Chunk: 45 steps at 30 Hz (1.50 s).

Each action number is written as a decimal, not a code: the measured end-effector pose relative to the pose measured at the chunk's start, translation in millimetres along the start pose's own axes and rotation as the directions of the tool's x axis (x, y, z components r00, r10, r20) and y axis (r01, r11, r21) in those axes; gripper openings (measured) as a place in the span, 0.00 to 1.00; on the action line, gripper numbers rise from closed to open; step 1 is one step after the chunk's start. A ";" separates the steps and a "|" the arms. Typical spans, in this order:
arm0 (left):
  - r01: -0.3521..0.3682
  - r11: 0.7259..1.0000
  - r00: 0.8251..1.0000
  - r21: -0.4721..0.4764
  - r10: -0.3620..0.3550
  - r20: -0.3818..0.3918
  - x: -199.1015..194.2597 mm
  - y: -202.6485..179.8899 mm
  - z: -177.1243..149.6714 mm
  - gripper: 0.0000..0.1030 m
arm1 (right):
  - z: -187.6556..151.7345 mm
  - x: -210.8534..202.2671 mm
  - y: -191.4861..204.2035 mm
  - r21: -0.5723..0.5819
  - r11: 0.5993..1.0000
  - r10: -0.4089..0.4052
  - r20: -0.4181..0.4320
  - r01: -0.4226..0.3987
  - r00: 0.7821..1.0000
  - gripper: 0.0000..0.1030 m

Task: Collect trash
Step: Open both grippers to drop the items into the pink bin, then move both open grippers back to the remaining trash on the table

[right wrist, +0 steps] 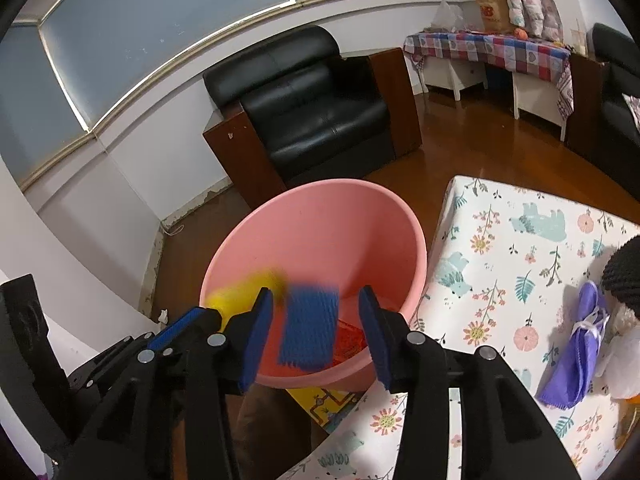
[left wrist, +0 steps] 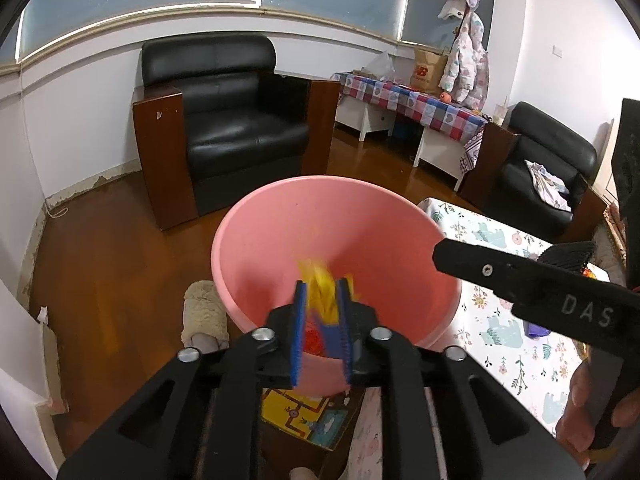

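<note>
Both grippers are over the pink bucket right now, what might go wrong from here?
1. The yellow wrapper sits between the left gripper fingers; it looks light, so it may cling or drift past the bucket rim onto the floor.
2. The blue piece is blurred between the open right gripper fingers, near the bucket's near edge; it could land outside.
3. The grippers are close together and could bump.
</note>
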<state>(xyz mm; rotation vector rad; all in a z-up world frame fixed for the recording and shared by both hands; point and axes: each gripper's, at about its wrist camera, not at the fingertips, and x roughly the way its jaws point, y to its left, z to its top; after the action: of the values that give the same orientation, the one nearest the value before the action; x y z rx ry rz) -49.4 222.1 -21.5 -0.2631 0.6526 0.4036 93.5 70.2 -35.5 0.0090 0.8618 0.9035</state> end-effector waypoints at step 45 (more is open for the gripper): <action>0.078 0.994 0.997 0.073 -0.079 0.014 -59.6 -83.2 -25.9 0.40 | -83.2 -151.3 -49.6 0.037 0.996 -0.080 0.147 0.075 0.986 0.53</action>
<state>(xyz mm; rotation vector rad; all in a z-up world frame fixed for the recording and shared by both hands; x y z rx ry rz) -69.4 122.0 5.6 -0.2150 0.6367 0.3061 24.7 -93.9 -10.4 0.0685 0.7321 0.8058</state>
